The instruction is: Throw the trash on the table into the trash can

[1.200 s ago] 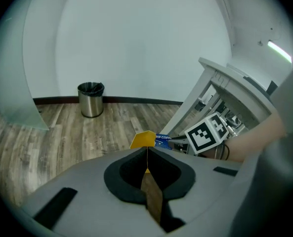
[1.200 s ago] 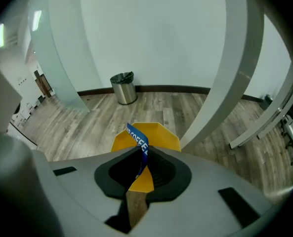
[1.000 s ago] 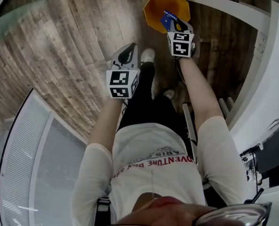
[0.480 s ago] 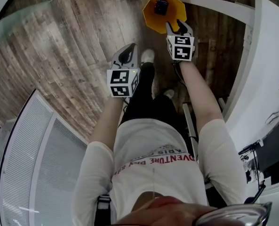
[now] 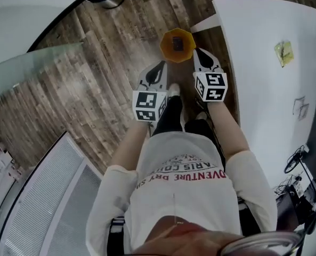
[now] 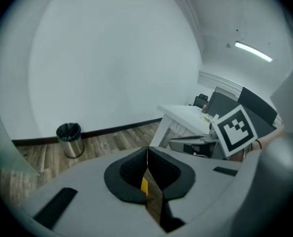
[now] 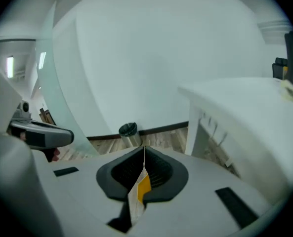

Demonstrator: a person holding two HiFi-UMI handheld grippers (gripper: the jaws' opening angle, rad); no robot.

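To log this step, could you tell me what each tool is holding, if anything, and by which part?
Nothing: the left tool is shut and empty; the right tool has just closed its jaws on nothing.

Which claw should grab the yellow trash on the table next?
Probably the right claw: it is beside the white table, where the yellow trash lies. The left claw is farther away.

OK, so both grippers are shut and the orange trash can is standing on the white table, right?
No: the orange trash can stands on the wood floor beside the white table, as the head view shows. Left gripper and right gripper are shut.
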